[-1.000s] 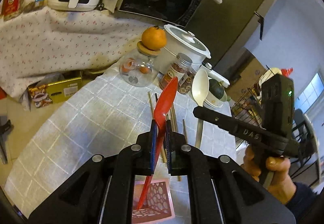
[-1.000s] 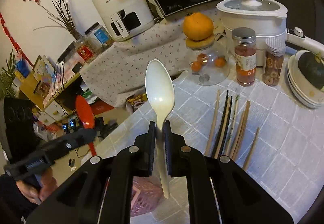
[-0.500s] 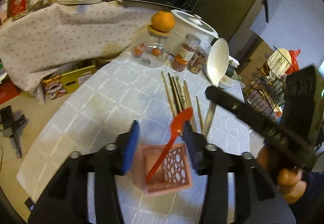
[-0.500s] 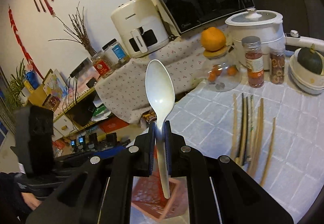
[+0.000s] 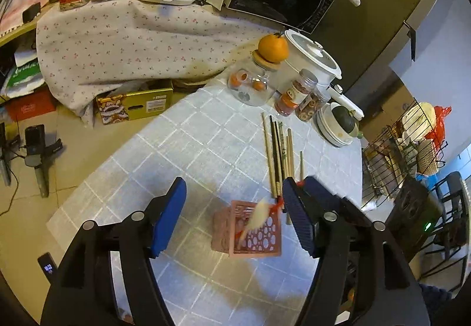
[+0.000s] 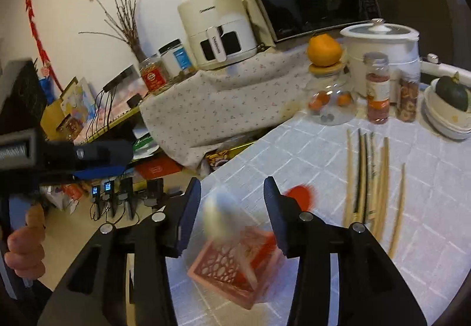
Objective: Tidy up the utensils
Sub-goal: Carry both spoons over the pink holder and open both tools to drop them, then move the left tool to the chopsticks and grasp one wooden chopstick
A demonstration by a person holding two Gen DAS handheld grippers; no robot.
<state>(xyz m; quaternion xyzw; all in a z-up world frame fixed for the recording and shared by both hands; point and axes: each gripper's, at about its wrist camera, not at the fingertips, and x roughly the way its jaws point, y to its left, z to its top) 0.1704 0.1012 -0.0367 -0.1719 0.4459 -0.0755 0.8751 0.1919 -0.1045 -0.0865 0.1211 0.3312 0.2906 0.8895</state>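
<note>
From your left wrist camera, you look down on a round worktop (image 5: 206,149) covered in a pale blue-grey checked cloth. Your left gripper (image 5: 234,215) has its blue-padded jaws apart and opening, with nothing pressed between them. Below and beyond them stands a pink perforated plastic utensil basket (image 5: 253,240). A cream plastic spoon (image 5: 259,215), blurred, leans inside it, and a sliver of a red plastic spoon (image 5: 278,203) shows at the basket's far rim. A loose row of wooden and dark chopsticks (image 5: 279,155) lies on the cloth just beyond the basket.

From your right wrist camera, your right gripper (image 6: 232,212) also has its jaws apart and opening. The cream spoon (image 6: 213,218) is a blur between them, apparently free of the pads, its handle down in the basket (image 6: 232,267). The red spoon's bowl (image 6: 300,196) pokes out behind the right jaw. The chopsticks (image 6: 365,178) lie to the right.

You seem to be at the release step: both spoons dropped into the basket. Next, you would likely gather the chopsticks, which calls for a low, narrow pinch on thin sticks lying flat.
</note>
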